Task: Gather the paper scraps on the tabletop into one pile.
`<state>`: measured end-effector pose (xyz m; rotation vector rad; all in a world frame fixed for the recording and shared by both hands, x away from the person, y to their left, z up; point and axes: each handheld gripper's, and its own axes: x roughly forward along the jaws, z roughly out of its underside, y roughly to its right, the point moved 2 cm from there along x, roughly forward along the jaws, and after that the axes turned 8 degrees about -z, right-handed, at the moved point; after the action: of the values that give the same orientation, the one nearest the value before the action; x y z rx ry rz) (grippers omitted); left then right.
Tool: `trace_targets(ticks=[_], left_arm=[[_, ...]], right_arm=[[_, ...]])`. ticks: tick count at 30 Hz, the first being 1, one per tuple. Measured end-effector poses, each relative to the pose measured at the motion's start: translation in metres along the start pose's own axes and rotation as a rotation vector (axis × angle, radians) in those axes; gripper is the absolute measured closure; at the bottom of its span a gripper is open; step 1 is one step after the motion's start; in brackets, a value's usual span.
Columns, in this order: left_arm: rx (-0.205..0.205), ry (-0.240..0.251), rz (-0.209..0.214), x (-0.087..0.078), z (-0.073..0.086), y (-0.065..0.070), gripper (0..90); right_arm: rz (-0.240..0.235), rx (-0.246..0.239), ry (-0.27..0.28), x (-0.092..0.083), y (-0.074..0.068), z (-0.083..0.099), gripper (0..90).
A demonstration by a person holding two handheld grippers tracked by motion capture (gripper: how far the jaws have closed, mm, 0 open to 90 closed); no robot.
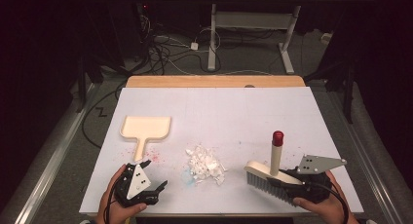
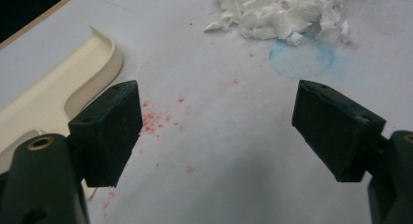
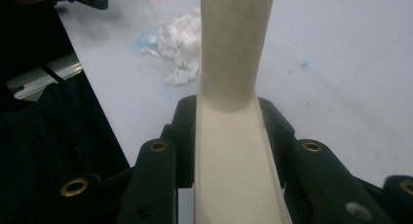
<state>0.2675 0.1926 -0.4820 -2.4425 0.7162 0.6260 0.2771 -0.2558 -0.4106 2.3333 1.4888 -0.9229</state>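
We take the pile of white scraps [image 1: 205, 164] near the front middle of the white table [image 1: 272, 107] as our landmark.

Right gripper [image 1: 292, 177]: to the right of the scraps, near the table's front edge. Its jaws are clamped on the cream back of the brush [image 1: 271, 173]; in the right gripper view the cream body sits tight between the two black jaws. The brush's grey bristles point down toward the table, and its handle stands upright, ending in a red cap [image 1: 277, 138]. The brush lies apart from the scraps, not touching them.

Left gripper [image 1: 155, 176]: to the left of the scraps, also near the front edge. Jaws wide apart, nothing between them.

Cream dustpan [image 1: 145, 128]: left of the scraps and farther back, flat on the table, handle toward us. Its handle end is just beside the left gripper.

Red specks [image 2: 158, 119] mark the table between dustpan and scraps. A faint blue ring [image 2: 302, 61] lies just at the scraps' near edge.
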Motion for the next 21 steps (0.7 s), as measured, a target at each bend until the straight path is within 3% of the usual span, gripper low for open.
trace_targets(ticks=[5,7,9,12,14,17,21], left_arm=[[0.005,-0.002,0.009,0.001,0.0,0.001,17.9],[0.008,-0.002,0.012,0.001,0.0,0.001,17.9],[0.011,-0.012,0.016,0.003,0.0,0.001,17.9],[0.022,-0.023,0.025,0.005,0.0,0.003,17.9],[0.027,-0.024,0.026,0.005,0.0,0.004,17.9],[0.031,-0.034,0.028,0.006,0.0,0.005,17.9],[0.035,-0.039,0.033,0.006,0.001,0.006,17.8]], right_arm=[[-0.008,0.057,-0.046,0.008,0.014,0.005,68.2],[-0.018,0.056,-0.063,0.013,0.022,0.005,68.1],[-0.041,0.054,-0.075,0.017,0.033,0.005,67.9],[-0.031,0.034,-0.095,0.02,0.052,0.003,64.6],[-0.019,0.057,-0.114,0.022,0.064,0.002,62.0],[-0.047,0.073,-0.147,0.026,0.081,0.004,59.9],[0.008,0.057,-0.214,0.028,0.09,0.003,56.0]])
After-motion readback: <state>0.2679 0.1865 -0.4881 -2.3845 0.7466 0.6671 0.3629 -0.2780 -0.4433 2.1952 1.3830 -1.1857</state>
